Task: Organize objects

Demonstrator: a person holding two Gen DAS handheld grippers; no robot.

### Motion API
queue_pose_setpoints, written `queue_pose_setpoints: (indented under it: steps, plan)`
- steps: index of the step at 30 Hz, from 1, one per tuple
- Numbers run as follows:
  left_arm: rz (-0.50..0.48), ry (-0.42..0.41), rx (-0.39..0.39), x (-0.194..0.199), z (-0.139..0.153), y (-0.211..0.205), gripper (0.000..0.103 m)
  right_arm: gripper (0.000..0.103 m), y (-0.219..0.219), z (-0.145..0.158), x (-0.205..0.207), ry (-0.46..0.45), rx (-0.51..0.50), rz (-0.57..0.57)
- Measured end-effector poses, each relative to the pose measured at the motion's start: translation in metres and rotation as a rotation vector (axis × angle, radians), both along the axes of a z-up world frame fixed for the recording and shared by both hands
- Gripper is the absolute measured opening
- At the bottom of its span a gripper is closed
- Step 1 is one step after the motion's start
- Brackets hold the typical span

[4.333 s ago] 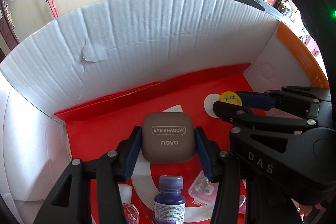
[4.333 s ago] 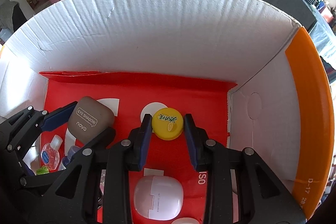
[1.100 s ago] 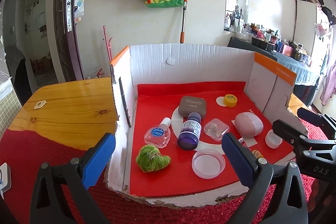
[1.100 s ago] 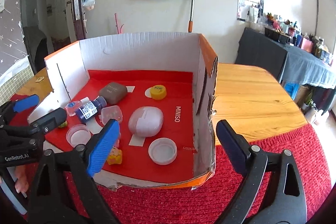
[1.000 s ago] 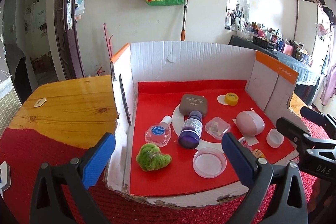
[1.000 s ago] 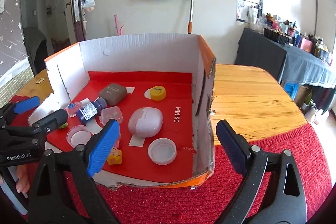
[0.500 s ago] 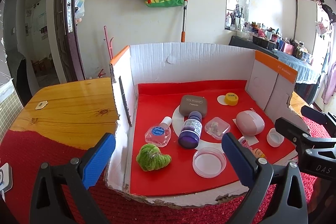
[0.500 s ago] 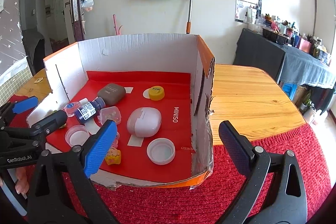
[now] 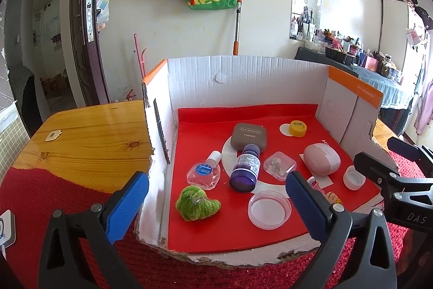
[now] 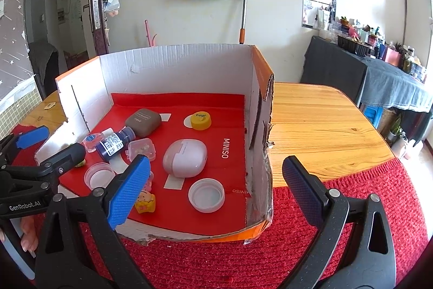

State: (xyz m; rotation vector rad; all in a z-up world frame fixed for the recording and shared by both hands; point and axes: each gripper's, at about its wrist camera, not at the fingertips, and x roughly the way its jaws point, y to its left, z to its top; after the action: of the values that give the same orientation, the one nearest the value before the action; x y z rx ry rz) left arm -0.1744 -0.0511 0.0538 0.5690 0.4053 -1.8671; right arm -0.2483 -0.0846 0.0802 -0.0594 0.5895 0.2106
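An open cardboard box (image 9: 243,77) with a red floor holds several small items: a brown eye shadow case (image 9: 249,136), a yellow cap (image 9: 297,128), a purple bottle (image 9: 245,167), a pink case (image 9: 320,159), a green fuzzy toy (image 9: 196,203), a clear sanitizer bottle (image 9: 204,171). The same box (image 10: 176,67) shows in the right wrist view with the pink case (image 10: 185,157) and yellow cap (image 10: 200,121). My left gripper (image 9: 216,205) is open and empty in front of the box. My right gripper (image 10: 213,186) is open and empty at the box's front right corner.
The box stands on a wooden table (image 10: 319,123) partly covered by a red woven cloth (image 10: 216,259). Clear round lids (image 9: 269,210) (image 10: 206,194) and a small yellow figure (image 10: 144,202) lie near the box's open front. A dark cluttered side table (image 10: 379,72) stands at the right.
Since 4.3 s ago both grippers let go of the eye shadow case and yellow cap, opened wide and pulled back out of the box. Over the last second they barely move.
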Motion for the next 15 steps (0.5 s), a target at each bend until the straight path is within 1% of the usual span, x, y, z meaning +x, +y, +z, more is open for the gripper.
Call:
queue_pose_setpoints:
  steps: [15]
  plan:
    - [0.001,0.0,0.007,0.0002,-0.0001,-0.0002,0.103,0.101,0.0014,-0.001,-0.0002,-0.001,0.002,-0.004]
